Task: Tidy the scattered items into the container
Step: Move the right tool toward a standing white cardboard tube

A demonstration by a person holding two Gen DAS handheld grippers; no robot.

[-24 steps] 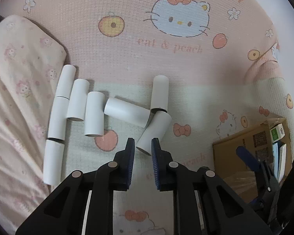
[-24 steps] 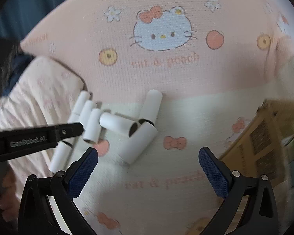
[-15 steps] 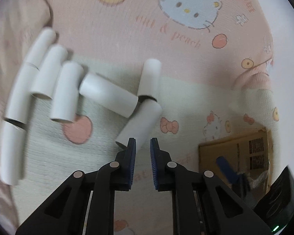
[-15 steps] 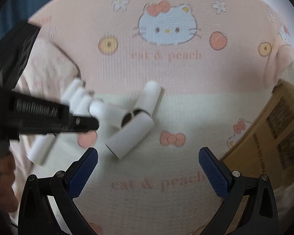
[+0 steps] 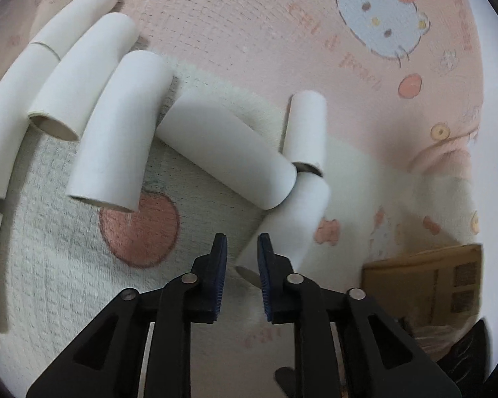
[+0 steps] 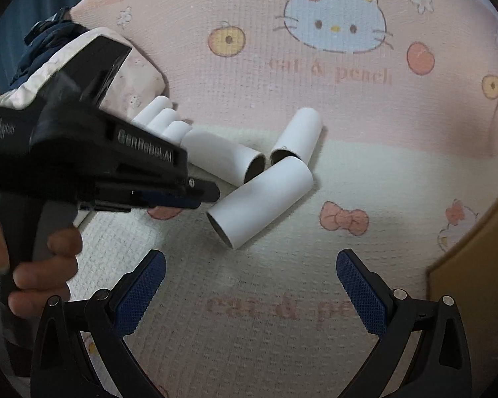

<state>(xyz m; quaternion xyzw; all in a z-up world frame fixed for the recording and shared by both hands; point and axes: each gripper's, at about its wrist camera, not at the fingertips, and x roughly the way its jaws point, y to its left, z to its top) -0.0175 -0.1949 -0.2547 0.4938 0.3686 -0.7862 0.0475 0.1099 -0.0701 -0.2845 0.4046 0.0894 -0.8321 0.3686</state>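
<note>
Left gripper [image 5: 241, 252]: pads drawn close with only a narrow slot between, pinching nothing, and now far nearer the blanket [image 5: 282, 49] than 0.8 s ago, when the whole row of tubes sat small and distant. Just past the tips, slightly to the right, the open mouth of the nearest cardboard tube [image 5: 284, 225], lying flat and slanted; rim close beside the right pad, contact not clear. Touching its far end, a crosswise tube [image 5: 225, 152] and an upright-pointing tube [image 5: 307, 129]; further left, a fan of more tubes [image 5: 116, 126] side by side.

Right gripper [image 6: 250, 278]: pads spread wide, empty, hovering over bare blanket short of the same nearest tube [image 6: 260, 199]; framing almost as before. Seen from there, left gripper [image 6: 196, 197] pushed in from the left, level with the tube's mouth, hand [image 6: 33, 265] on the grip.

Cardboard box [image 5: 425, 282] off to the right, well apart from the pile; nothing yet carried toward it.

Reads as an approach closing on the first pickup, probably a pinch on the tube wall through its mouth; slot likely needs aligning over the rim
</note>
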